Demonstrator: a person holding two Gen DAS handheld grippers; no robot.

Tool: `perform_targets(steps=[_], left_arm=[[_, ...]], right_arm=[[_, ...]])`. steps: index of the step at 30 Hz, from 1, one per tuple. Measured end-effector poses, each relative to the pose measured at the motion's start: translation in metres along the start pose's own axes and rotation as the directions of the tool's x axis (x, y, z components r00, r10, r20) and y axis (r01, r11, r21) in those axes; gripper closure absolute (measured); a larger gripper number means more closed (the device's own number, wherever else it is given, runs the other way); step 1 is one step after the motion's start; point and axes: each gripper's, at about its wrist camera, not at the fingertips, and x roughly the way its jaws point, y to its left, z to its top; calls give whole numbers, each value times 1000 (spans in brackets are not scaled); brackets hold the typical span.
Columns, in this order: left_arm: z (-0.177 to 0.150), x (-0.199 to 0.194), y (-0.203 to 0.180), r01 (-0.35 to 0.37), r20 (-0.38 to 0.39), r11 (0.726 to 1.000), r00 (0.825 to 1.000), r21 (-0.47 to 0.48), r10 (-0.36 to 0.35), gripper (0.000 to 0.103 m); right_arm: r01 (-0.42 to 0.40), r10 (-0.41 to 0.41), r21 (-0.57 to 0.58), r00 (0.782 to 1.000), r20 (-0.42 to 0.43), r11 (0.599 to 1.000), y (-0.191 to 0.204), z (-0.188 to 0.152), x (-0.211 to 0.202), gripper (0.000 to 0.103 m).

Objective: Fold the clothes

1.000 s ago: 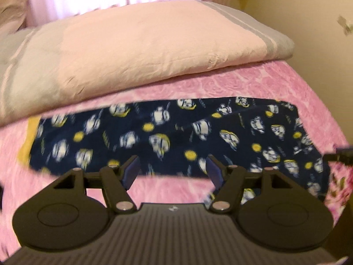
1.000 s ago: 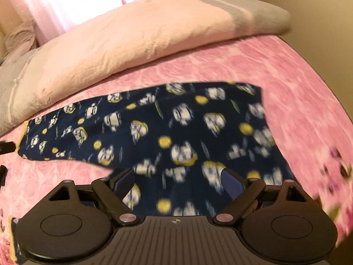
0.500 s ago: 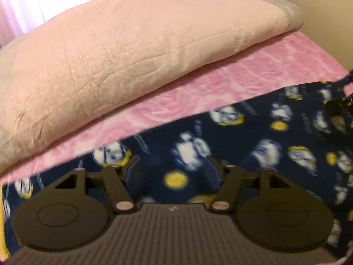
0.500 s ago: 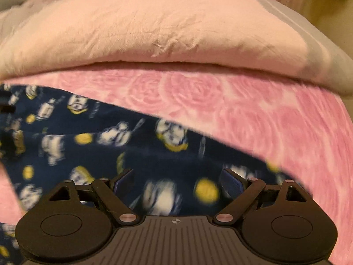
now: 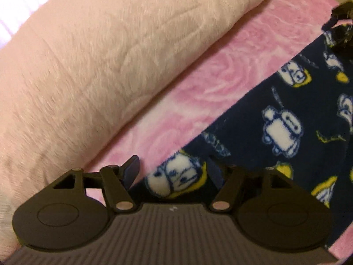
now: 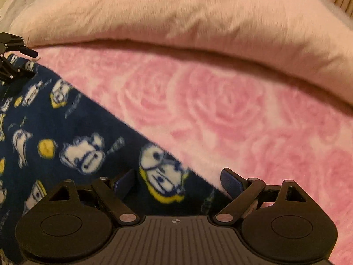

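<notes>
A navy fleece garment (image 5: 275,132) printed with white and yellow cartoon figures lies flat on the pink rose-patterned blanket (image 5: 198,84). My left gripper (image 5: 176,174) points down at its far edge. The jaws are closing, with the cloth's edge between them and the left pad still over pink blanket. In the right wrist view the same garment (image 6: 77,132) fills the lower left. My right gripper (image 6: 177,181) straddles its far edge. These jaws are closing too, with a gap between the right pad and the cloth. Each gripper's black linkage shows at the edge of the other's view.
A thick cream folded duvet (image 5: 88,55) lies along the far side of the bed, close behind the garment's edge. It appears again as the duvet (image 6: 176,11) across the top of the right wrist view. A strip of pink blanket (image 6: 220,110) separates it from the garment.
Both grippers have dropped from above the whole garment down to its far edge. The cloth now sits between each pair of fingers, and both pairs stand a little narrower.
</notes>
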Motion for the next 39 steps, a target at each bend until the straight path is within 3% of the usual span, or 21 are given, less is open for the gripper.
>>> perform_targets(steps=[1,2,3,4,5,7,11,16,19,21,25,28,32,33,34,36,39], left_arm=[[-1,1,3,34,-3,999,999,-12,-34,67],[-1,0,3,48,0,999,999,-7,-48,81],[-1,-3,-1,51,3,999,999,14,-51,91],[0,-7,-7,32,9,999,999,41,-32,98],[0,-11,-13,10,16,998,1000,68,-11,99],[0,-26,-28,-53,59,992,997,117,46,100],[-14,-90,-37,-131,218,991,968,27,122,99],[-64,-191,-70,-158,350,986,921,-60,169,99],[-116,-247,-111,-146,372,986,913,-83,167,99],[-158,-276,-141,-106,351,985,924,-139,149,99],[-244,-307,-207,-51,248,957,961,-285,125,99],[-296,-296,-249,-29,122,909,989,-417,88,99],[-342,-270,-298,-63,-57,863,998,-501,39,96],[-347,-268,-306,-72,-79,860,996,-505,37,96],[-348,-273,-311,-75,-72,855,996,-513,44,95],[-349,-283,-319,-78,-52,844,997,-530,60,90],[-351,-299,-330,-96,-22,820,995,-565,102,77]], right_arm=[[-12,12,7,1000,4,1000,-1,-2,-1,32],[-24,24,16,1000,9,1000,-2,-3,-4,52],[-32,32,27,999,11,999,-3,-3,-7,78],[-38,37,39,999,11,999,-3,-2,-10,91],[-27,26,39,1000,13,999,-2,-2,-14,97],[38,-38,0,998,48,999,9,-4,-27,98],[171,-162,-46,973,162,984,41,-14,-74,98],[276,-247,-65,925,290,959,96,-52,-156,98],[311,-274,-73,908,315,947,140,-95,-205,98],[318,-280,-86,913,297,944,170,-131,-228,98],[285,-266,-100,949,171,953,233,-216,-250,98],[247,-246,-94,969,20,964,267,-271,-240,98],[213,-226,-92,957,-180,973,288,-328,-206,97],[202,-214,-80,953,-212,976,287,-335,-201,96],[190,-199,-58,952,-234,980,285,-341,-200,85],[188,-180,20,962,-207,982,276,-346,-209,15],[151,-132,196,985,-107,969,254,-345,-234,14]])
